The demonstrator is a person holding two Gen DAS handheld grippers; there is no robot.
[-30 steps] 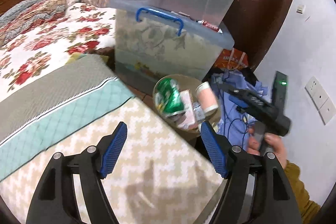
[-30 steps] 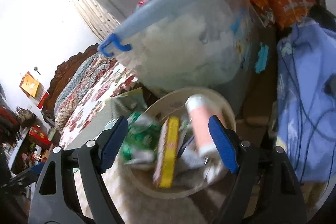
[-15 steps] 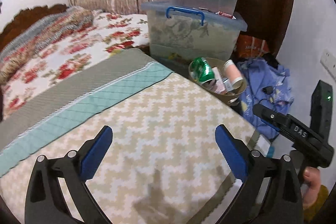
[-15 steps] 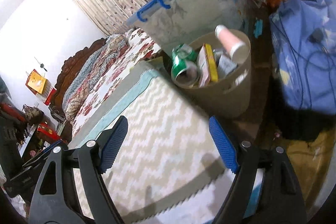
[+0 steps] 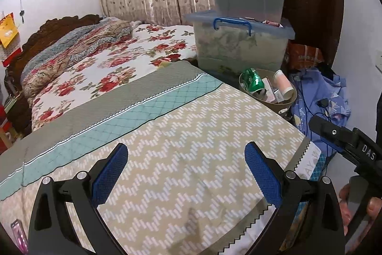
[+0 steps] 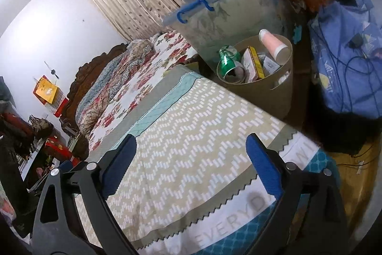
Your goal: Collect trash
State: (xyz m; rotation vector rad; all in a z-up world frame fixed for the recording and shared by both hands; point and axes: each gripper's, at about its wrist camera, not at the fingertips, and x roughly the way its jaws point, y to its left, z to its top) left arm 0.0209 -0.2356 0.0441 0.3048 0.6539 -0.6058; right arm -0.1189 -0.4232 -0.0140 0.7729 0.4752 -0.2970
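A tan trash bin (image 5: 284, 104) (image 6: 267, 94) stands past the far corner of the zigzag-patterned cover (image 5: 191, 159) (image 6: 191, 135). Inside it lie a crushed green can (image 5: 252, 81) (image 6: 228, 61), a pink tube with a white cap (image 5: 283, 84) (image 6: 273, 43), and small cartons (image 6: 254, 63). My left gripper (image 5: 186, 154) hovers open over the cover, nothing between its blue pads. My right gripper (image 6: 191, 147) is over the cover's near corner, its jaws still opening and empty. The right gripper's black body (image 5: 346, 147), held by a hand, shows at the right edge of the left wrist view.
Two stacked clear storage boxes (image 5: 241, 40) (image 6: 226, 4) stand behind the bin. A blue cloth with cables (image 5: 320, 97) (image 6: 346, 59) lies to the bin's right. A floral bedspread (image 5: 107, 68) (image 6: 133, 87) covers the bed on the left. A pink object (image 5: 19, 238) lies on the cover's near left edge.
Both grippers pulled back from the bin, which now sits much farther off. The cover fills the foreground, and both jaws stand wider than before.
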